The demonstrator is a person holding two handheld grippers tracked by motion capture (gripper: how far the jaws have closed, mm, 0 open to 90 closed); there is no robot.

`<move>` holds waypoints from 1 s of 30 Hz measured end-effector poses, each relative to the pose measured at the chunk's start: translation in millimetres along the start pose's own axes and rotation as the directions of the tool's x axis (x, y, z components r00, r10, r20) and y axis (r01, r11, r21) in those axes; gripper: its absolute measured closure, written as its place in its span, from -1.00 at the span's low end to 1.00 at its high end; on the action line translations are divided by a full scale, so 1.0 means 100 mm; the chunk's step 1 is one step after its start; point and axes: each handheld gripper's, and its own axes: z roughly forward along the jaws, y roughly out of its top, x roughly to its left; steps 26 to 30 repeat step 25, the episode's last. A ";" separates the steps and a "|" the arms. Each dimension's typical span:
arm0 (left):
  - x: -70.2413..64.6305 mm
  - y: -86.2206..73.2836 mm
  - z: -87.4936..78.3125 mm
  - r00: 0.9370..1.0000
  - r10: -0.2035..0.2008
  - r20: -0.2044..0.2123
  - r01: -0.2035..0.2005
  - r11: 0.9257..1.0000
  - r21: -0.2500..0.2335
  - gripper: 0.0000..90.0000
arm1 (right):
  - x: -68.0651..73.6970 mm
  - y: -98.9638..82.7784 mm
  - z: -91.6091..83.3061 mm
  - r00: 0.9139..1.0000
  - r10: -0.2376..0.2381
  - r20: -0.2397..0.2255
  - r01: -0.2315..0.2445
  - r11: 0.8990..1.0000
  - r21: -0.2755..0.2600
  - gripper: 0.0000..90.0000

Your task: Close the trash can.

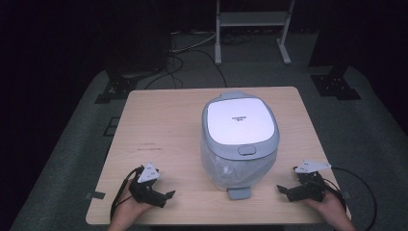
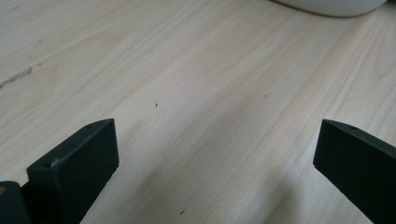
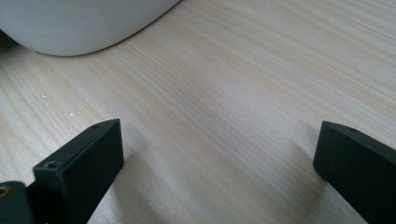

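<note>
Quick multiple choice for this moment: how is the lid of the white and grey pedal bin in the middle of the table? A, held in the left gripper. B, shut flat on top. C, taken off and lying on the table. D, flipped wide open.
B: the lid lies flat and closed on the bin, while the left gripper and right gripper rest apart from it near the table's front edge, jaws open and empty.
</note>
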 end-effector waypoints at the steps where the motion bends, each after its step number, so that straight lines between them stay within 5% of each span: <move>1: 0.01 -0.01 0.01 1.000 -0.004 -0.001 0.004 1.000 0.005 -1.00 | 0.00 0.00 0.00 1.000 0.000 0.000 0.000 1.000 0.000 -0.99; 13: 0.05 -0.09 0.09 1.000 -0.014 0.012 0.013 0.998 0.058 -1.00 | 0.00 0.00 0.00 1.000 -0.001 0.000 0.001 1.000 0.000 -0.98; 30: 0.06 -0.12 0.10 1.000 -0.012 0.011 0.012 0.999 0.032 -1.00 | 0.00 0.00 0.00 1.000 -0.001 0.000 0.001 1.000 0.000 -0.99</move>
